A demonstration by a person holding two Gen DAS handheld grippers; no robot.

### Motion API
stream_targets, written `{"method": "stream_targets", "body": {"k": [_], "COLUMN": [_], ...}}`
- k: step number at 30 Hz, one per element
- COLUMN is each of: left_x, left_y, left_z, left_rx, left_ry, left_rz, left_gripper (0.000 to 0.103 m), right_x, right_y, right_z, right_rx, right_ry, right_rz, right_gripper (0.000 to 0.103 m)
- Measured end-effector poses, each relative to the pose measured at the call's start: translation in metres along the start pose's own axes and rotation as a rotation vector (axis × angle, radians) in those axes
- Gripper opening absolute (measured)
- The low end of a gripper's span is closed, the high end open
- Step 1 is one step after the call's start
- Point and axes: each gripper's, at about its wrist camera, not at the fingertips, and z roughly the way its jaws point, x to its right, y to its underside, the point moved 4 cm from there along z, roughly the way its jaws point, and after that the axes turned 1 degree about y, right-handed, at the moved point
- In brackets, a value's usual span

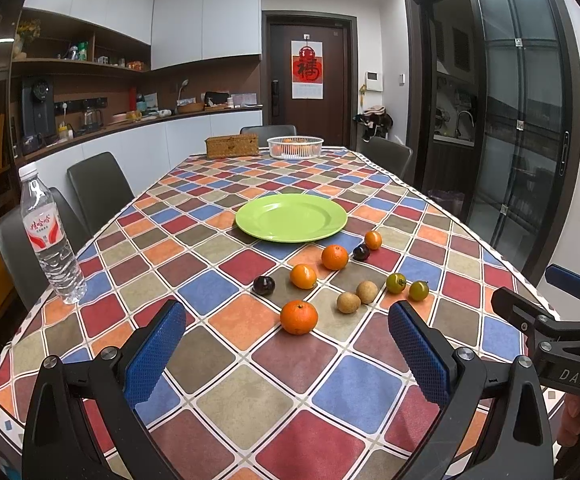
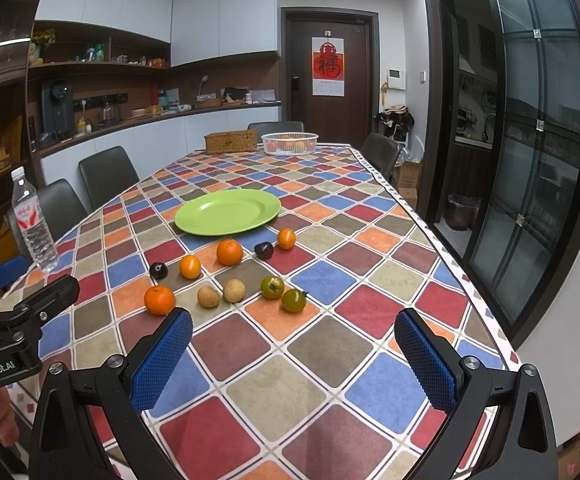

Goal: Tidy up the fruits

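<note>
Both grippers, left and right, hovering with jaws wide, empty. Loose fruit scattered at six o'clock of empty green plate. Best start: nearest mandarin, jaws squarely astride, gentle squeeze.

Bright even ceiling light, soft shadows, sharp focus — strong fisheye bending, dark corners

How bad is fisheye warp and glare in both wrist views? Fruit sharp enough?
Left wrist: table edges bow hard, black vignette in the corners, fruit such as the near orange crisp, soft shadows. Right wrist: same barrel warp, sliding glass door curves and reflects ceiling light, green plate evenly lit, no blur.
</note>
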Motion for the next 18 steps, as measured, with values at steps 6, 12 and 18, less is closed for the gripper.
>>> {"method": "stream_targets", "body": {"k": [6,12,18], "left_x": [0.0000,-0.0001,-0.0004], "left_y": [0.0003,0.0004,0.0005], "left_z": [-0.0003,-0.0003,0.0000], "left_rx": [0.001,0.002,0.002], "left_ry": [0.001,-0.001,0.000], "left_rz": [-0.001,-0.001,-0.001], "left_gripper": [0.103,0.103,0.103], "right_x": [-0.0013,0.0001,-0.0002], "right_y": [0.0008,0.0001,0.0005], "right_z": [0.0001,0.0004,0.0005], "right_rx": [0.000,-0.001,-0.001], "right_ry": [0.000,0.000,-0.001], "right_rz": [0.000,0.000,0.000], "right_gripper": [0.102,0.102,0.102]}}
